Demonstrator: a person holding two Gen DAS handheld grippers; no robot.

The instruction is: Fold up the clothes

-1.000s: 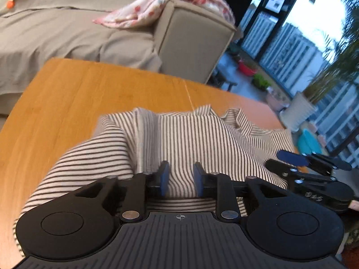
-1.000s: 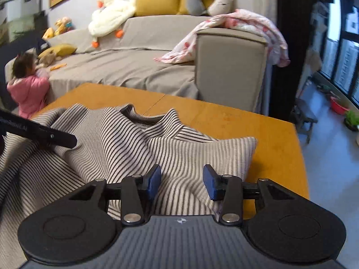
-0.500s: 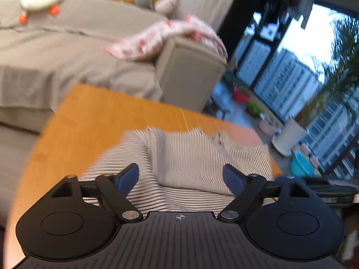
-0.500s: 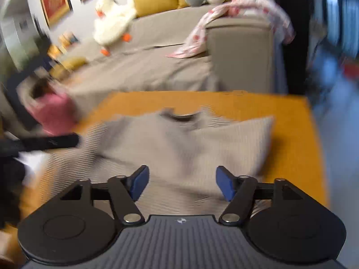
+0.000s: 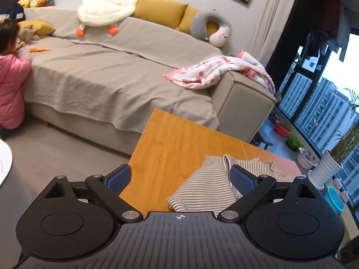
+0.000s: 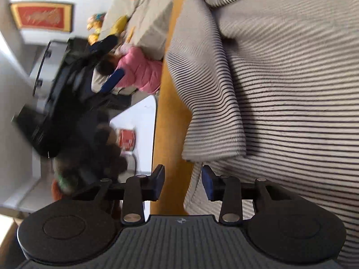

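- Left wrist view showed the table [image 5: 179, 143], bare toward 11 o'clock, probably kept free as folding room.
- The shirt [image 5: 208, 186] lay bunched on it toward 1 o'clock, partly hidden behind the tool body.
- The left gripper [image 5: 180, 177] hung above the table's near edge, fingers spread wide, holding nothing.
- The right gripper [image 6: 182, 182], rolled sideways, sat half-open over the shirt's [image 6: 280, 89] edge, gripping nothing; a likely approach to a hem.
- Blur smeared everything at 9 o'clock.
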